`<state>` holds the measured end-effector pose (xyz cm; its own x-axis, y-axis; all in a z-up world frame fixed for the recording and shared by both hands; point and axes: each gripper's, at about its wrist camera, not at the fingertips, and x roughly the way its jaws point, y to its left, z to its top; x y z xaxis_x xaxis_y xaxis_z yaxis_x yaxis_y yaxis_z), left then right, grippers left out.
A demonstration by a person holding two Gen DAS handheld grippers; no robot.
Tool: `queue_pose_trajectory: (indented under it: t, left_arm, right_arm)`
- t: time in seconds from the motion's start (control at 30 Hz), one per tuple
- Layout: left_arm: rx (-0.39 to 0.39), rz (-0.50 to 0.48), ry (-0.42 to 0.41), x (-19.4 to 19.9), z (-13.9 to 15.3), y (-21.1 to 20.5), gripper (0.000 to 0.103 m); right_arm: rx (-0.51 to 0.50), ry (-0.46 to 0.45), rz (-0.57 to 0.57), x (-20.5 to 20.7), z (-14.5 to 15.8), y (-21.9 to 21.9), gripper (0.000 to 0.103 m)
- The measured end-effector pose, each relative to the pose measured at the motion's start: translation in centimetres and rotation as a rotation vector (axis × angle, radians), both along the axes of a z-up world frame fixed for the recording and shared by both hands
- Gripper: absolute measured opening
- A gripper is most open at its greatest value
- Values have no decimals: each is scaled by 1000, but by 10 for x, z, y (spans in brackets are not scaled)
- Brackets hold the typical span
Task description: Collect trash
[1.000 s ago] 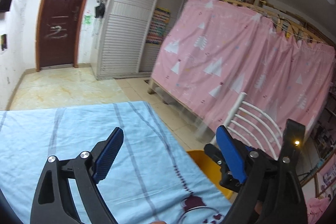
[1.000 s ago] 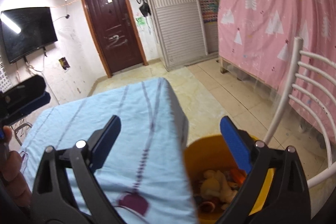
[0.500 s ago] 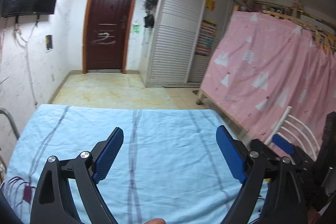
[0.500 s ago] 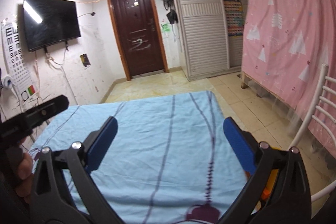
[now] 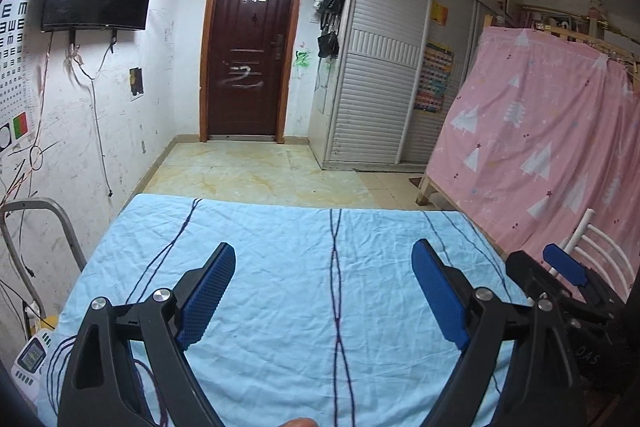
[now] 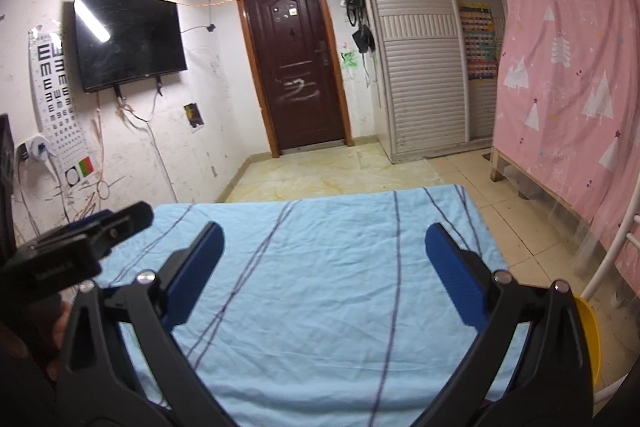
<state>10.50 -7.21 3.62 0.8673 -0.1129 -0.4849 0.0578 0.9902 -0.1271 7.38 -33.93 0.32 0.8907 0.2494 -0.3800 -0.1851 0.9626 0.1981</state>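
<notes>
1. I am seeing only the rim of the yellow bin, at the desk's right edge; its contents are hidden, so I cannot tell any trash's direction or long axis.
2. I am holding the right tongs wide apart, empty, above the blue cloth.
3. I am holding the left tongs wide apart, also empty.

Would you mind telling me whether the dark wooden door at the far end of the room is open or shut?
Shut: the door sits flush within its frame in both views, with no gap along its edges.
</notes>
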Motion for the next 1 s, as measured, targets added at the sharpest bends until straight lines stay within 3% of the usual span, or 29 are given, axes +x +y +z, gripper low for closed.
queue_pose_trajectory:
  t: [1.0]
  left_arm:
    - [23,51,10,-3,-12,21,81]
  right_arm:
    - [-18,-15,51,2,1,28,97]
